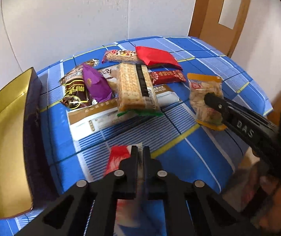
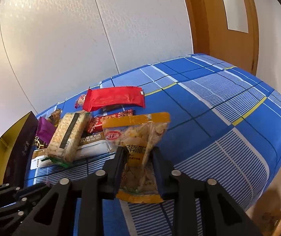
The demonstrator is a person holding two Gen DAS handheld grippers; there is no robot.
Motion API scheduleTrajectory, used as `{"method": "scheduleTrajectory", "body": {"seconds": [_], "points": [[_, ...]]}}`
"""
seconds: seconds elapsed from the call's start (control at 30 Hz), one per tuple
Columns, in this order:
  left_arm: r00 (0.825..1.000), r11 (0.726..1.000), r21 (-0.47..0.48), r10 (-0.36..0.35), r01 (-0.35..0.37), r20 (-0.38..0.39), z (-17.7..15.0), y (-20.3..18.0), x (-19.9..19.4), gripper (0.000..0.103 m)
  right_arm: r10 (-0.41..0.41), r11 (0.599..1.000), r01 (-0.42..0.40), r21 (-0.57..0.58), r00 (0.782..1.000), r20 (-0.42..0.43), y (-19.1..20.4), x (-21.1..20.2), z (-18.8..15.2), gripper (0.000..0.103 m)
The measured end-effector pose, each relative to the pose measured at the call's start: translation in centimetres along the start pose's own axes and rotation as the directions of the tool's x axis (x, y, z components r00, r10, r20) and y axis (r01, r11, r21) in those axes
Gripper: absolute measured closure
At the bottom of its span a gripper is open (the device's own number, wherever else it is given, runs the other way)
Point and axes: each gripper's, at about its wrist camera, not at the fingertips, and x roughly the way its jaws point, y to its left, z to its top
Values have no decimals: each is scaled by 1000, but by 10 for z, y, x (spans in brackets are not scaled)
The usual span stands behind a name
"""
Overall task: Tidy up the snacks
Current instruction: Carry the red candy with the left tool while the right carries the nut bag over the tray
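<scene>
My left gripper (image 1: 140, 149) is shut on a thin red-and-white snack packet (image 1: 117, 158), held above the blue checked tablecloth (image 1: 179, 153). My right gripper (image 2: 138, 150) is shut on a clear yellow-edged bag of chips (image 2: 140, 135); the bag also shows in the left wrist view (image 1: 203, 94). A pile of snacks lies beyond: a cracker pack (image 1: 134, 88), a purple packet (image 1: 95, 82), a brown packet (image 1: 75, 88), a red pouch (image 1: 156, 57), a dark red bar (image 1: 167, 76) and a flat white-brown bag (image 1: 101, 116).
An open box with a gold inside and dark wall (image 1: 3, 127) stands at the left table edge; it also shows in the right wrist view (image 2: 20, 143). A white wall runs behind. A wooden door (image 2: 228, 19) is at the back right.
</scene>
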Motion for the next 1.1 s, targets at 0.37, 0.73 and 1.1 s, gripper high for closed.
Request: {"method": "scheduleTrajectory", "body": {"seconds": [0.37,0.73,1.1], "points": [[999,998,-31,-47,47,-1,-21,12,-3,42,5,1000,-5,-31,1000,-13,9,4,-2,75],[997,998,-49,-39,42,61,-41,18,-28,41,27,1000,-27,9,999,-24,2,5,-1,75],[988,988,-39,154,-152,25,-55,19,-31,44,56,998,-54,33,997,-55,1,10,0,75]]}}
